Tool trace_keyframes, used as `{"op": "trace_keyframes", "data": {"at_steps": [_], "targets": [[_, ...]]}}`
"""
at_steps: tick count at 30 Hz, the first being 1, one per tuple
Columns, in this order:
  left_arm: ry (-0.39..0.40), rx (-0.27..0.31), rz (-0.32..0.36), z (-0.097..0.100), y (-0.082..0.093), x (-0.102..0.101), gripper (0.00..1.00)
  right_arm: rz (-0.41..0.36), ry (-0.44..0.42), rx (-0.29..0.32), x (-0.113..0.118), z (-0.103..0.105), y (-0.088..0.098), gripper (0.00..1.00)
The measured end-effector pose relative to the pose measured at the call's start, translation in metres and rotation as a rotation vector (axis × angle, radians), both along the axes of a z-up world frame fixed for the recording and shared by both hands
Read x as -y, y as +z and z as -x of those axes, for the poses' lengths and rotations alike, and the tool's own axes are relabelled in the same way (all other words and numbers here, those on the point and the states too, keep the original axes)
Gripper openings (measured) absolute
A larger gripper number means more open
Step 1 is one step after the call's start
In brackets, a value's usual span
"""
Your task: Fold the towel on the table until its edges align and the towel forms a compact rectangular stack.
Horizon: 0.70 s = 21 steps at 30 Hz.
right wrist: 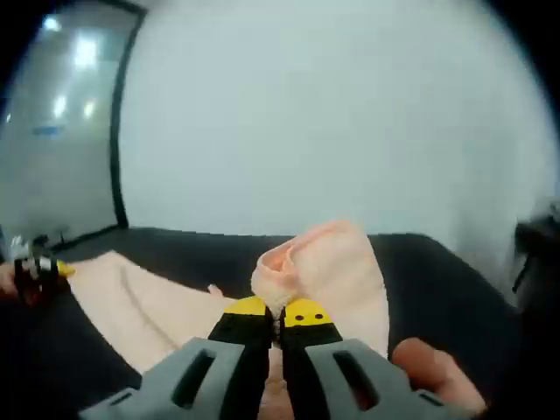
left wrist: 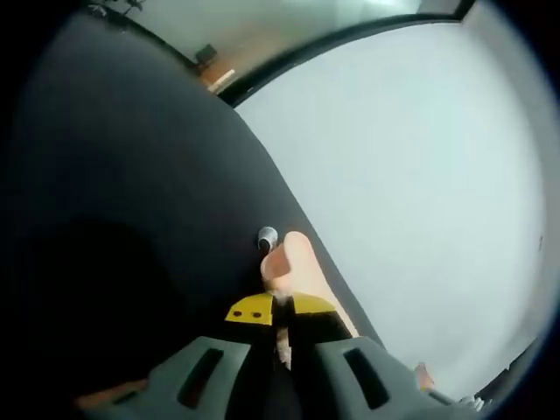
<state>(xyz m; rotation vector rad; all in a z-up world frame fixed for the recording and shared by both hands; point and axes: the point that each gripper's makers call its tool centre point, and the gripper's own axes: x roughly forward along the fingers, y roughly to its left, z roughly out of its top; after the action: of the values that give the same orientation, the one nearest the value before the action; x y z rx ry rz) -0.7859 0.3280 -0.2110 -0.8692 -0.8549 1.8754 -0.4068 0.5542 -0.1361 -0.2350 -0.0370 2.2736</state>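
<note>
In the left gripper view, the left gripper (left wrist: 278, 317) rises from the lower edge with its yellow-tipped black jaws drawn together on a fold of the pale peach towel (left wrist: 291, 262). The pinched cloth stands up just past the jaw tips as a narrow ridge, and a strip of it runs back along the right side of the jaws. Close beyond the towel's top sits a small round silvery object (left wrist: 267, 235), too small to identify. The towel and the jaws are over the dark table (left wrist: 131, 201), whose far edge curves along a dark band, with a pale wall (left wrist: 411, 157) past it.

In the right gripper view, the right gripper (right wrist: 278, 317) likewise has its jaws pressed together, clamped on a bunched corner of the towel (right wrist: 337, 267). From the clamp the cloth lifts up and drapes to the right, while a flatter stretch of the towel spreads off to the left across the table (right wrist: 437, 280). A fingertip (right wrist: 433, 367) of the person shows low on the right, beside the gripper's grey body. At the towel's far left end the other gripper (right wrist: 31, 267) appears, small and blurred, touching the cloth there. Beyond the table stand the pale wall (right wrist: 332, 114) and a glass panel (right wrist: 57, 122) with a dark frame.
</note>
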Motion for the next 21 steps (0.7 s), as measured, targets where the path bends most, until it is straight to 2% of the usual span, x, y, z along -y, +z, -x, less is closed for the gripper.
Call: {"op": "trace_keyframes", "data": {"at_steps": [2,6,10,12,14,16,18,19,21], "targets": [[-0.012,-0.005,0.009,-0.001,0.000,-0.001,0.06,-0.034,0.098,0.132,0.019,0.017,-0.015,0.01],[-0.019,-0.010,0.016,-0.003,-0.001,-0.001,0.06,-0.038,0.223,0.328,0.046,0.033,-0.052,0.01],[-0.016,-0.031,0.024,-0.004,-0.001,-0.002,0.07,-0.100,0.233,0.414,0.057,0.030,-0.062,0.01],[-0.018,-0.034,0.024,-0.004,-0.001,-0.002,0.06,-0.113,0.230,0.422,0.061,0.030,-0.061,0.01],[-0.019,-0.032,0.020,-0.002,-0.001,-0.002,0.06,-0.154,0.241,0.466,0.062,0.031,-0.060,0.01],[-0.021,-0.034,0.018,-0.002,-0.001,-0.002,0.06,-0.161,0.259,0.524,0.065,0.032,-0.064,0.01],[-0.019,-0.038,0.019,-0.003,-0.001,-0.002,0.06,-0.204,0.272,0.518,0.071,0.034,-0.056,0.01],[-0.020,-0.043,0.023,-0.003,-0.001,-0.003,0.06,-0.220,0.287,0.536,0.073,0.035,-0.056,0.01],[-0.025,-0.056,0.032,-0.004,-0.002,-0.004,0.07,-0.185,0.321,0.549,0.077,0.041,-0.066,0.02]]}}
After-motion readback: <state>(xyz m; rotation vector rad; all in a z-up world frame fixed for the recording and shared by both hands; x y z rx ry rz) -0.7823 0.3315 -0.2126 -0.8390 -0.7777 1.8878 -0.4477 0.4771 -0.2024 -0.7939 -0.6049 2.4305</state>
